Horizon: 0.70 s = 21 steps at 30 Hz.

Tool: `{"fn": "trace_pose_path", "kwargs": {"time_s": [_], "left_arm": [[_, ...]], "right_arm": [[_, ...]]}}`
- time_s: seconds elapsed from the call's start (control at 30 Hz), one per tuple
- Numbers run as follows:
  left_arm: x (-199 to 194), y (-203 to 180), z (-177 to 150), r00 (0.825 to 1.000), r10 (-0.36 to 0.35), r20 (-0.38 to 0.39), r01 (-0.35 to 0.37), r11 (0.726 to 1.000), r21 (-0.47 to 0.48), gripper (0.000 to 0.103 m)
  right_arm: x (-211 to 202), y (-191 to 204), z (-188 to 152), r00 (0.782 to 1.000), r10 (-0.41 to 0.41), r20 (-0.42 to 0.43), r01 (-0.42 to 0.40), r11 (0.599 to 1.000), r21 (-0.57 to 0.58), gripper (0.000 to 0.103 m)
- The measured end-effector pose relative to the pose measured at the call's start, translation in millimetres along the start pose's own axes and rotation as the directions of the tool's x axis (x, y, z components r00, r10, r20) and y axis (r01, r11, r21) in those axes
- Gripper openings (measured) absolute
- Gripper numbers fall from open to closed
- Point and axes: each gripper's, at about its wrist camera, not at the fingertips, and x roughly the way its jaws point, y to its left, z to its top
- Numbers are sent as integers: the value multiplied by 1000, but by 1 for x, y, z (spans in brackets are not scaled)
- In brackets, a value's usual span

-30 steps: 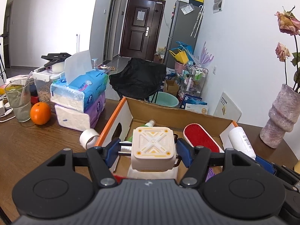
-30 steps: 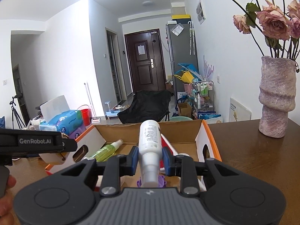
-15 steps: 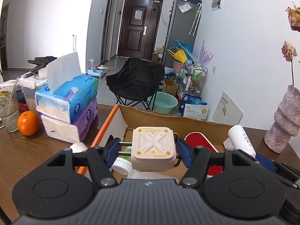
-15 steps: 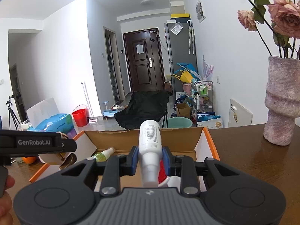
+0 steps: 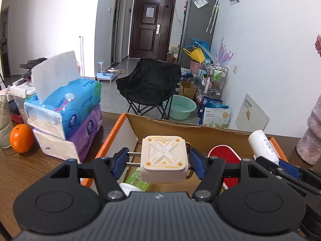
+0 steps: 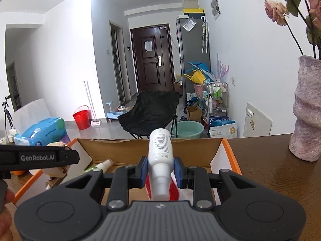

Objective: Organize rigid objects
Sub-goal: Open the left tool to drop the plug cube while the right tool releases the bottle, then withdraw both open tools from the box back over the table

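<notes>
The cardboard box (image 5: 160,123) stands open at the top, so entry from above is free. Inside, a green spray bottle (image 5: 138,179) lies along the left wall and a red lint brush (image 5: 224,154) takes the right part; bare floor shows between them toward the far wall. To the left, stacked tissue packs (image 5: 66,120) crowd just beside the box. To the right, a stone-look vase (image 6: 309,110) stands apart on the counter (image 6: 270,170), with open wood between.
</notes>
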Motion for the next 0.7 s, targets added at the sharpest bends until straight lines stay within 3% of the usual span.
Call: {"fn": "trace_pose_path", "kwargs": {"time_s": [0.2, 0.23, 0.27, 0.3, 0.33, 0.37, 0.4, 0.7], "left_arm": [[3, -1, -2, 1000, -12, -6, 12, 1000, 4, 67], [2, -1, -2, 1000, -19, -6, 19, 1000, 7, 68], [0, -1, -2, 1000, -18, 1, 18, 1000, 7, 76], [-2, 0, -1, 1000, -14, 7, 14, 1000, 5, 90], [-4, 0, -1, 1000, -10, 15, 10, 1000, 2, 96], [-7, 0, -1, 1000, -4, 25, 4, 1000, -1, 103], [-10, 0, -1, 999, -1, 37, 1, 1000, 1, 103], [-17, 7, 2, 999, 8, 41, -8, 1000, -4, 103]], "right_arm": [[8, -1, -1, 999, -8, -32, 8, 1000, -8, 27], [7, -1, -1, 999, -8, -36, 8, 1000, -11, 27], [6, 0, -1, 999, -13, -36, 13, 1000, -15, 29], [5, 1, -1, 999, -18, -38, 18, 1000, -22, 42], [4, 2, -1, 999, -30, -41, 28, 999, -26, 55], [3, 2, 0, 999, -41, -35, 40, 999, -27, 83], [1, 3, 0, 998, -58, -21, 57, 998, -33, 100], [-2, -1, 5, 997, -71, -21, 71, 997, -28, 103]]}}
